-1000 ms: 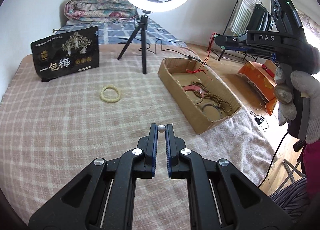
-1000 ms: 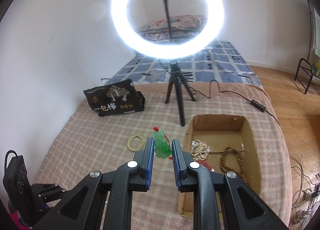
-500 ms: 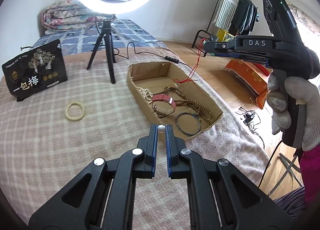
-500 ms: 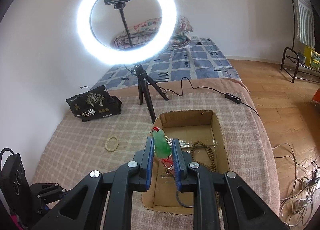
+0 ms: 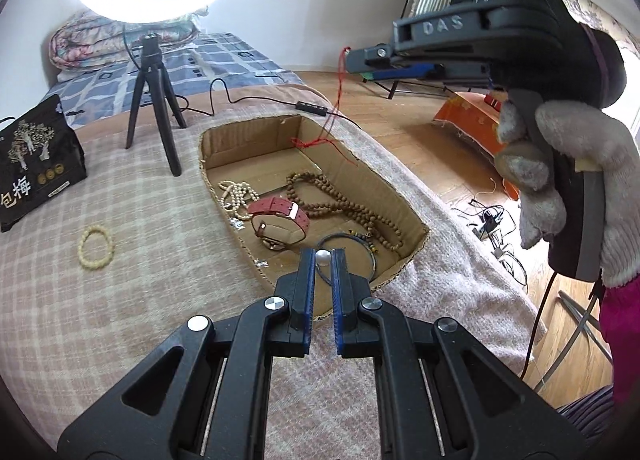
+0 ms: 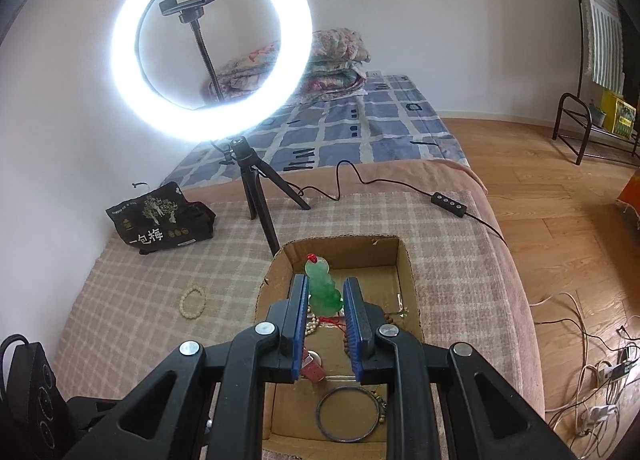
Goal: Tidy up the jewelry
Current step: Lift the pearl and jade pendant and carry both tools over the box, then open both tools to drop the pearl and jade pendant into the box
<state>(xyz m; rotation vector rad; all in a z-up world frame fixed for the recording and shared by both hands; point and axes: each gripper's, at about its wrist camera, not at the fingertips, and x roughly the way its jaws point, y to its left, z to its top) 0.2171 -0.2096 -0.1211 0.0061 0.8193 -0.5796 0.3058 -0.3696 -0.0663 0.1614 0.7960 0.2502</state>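
A cardboard box (image 5: 412, 216) on the checked blanket holds a red-strap watch (image 5: 280, 216), brown bead strands (image 5: 340, 200), a pale bead strand (image 5: 236, 196) and a dark bangle (image 5: 360, 240). My left gripper (image 5: 323, 256) is shut on a small silver bead (image 5: 322, 256) over the box's near end. My right gripper (image 6: 325, 292) holds a green gourd pendant (image 6: 324, 288) with a red cord above the box (image 6: 408, 272); its jaws have spread and sit loosely beside the pendant. The red cord (image 5: 338, 100) hangs from the right gripper in the left wrist view.
A cream bead bracelet (image 5: 95, 246) lies on the blanket left of the box, also in the right wrist view (image 6: 193, 302). A ring light on a tripod (image 6: 256, 188) and a black packet (image 6: 160, 220) stand behind. The bed edge drops to a wooden floor with cables (image 6: 592, 380).
Both grippers moved right and forward over the box. The right jaws have widened around the green pendant. The left jaws stayed shut on the bead.
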